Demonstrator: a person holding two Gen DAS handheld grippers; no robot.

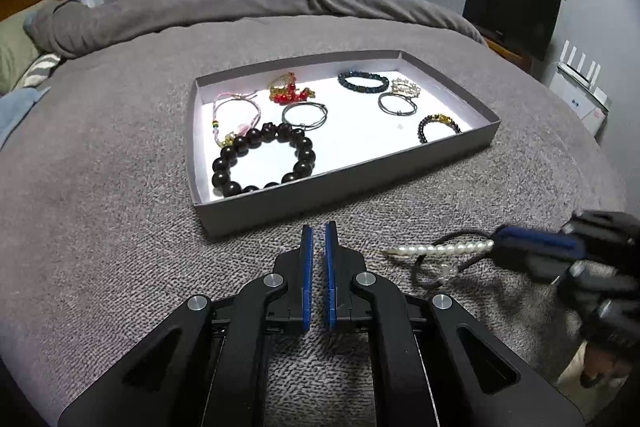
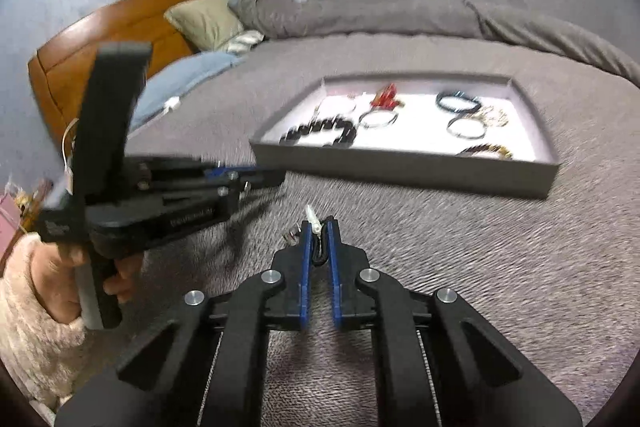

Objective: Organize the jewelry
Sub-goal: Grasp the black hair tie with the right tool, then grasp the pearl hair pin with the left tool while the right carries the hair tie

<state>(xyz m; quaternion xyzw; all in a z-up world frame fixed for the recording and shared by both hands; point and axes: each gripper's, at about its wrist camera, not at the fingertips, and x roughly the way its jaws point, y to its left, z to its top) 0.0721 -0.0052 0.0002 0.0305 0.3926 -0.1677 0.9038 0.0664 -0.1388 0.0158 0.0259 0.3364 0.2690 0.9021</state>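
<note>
Right tool [image 2: 318, 227] clamped on pearl piece [image 1: 440, 249] | left tool [image 1: 319, 227] together | tray [image 1: 448, 83]: eight bracelets

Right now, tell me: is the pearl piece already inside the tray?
No. The pearl piece lies outside the tray on the gray blanket, pinched at one end by the right gripper.

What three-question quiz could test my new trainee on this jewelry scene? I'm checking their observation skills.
1. True or false: the pearl-and-black-cord bracelet lies inside the shallow grey cardboard tray.
2. Which tool grips that bracelet: the left tool or the right tool?
3. Which item lies nearest the tray's near-left corner?

Key:
1. False; it is outside, on the grey bedspread.
2. The right tool.
3. The large dark wooden bead bracelet.
</note>
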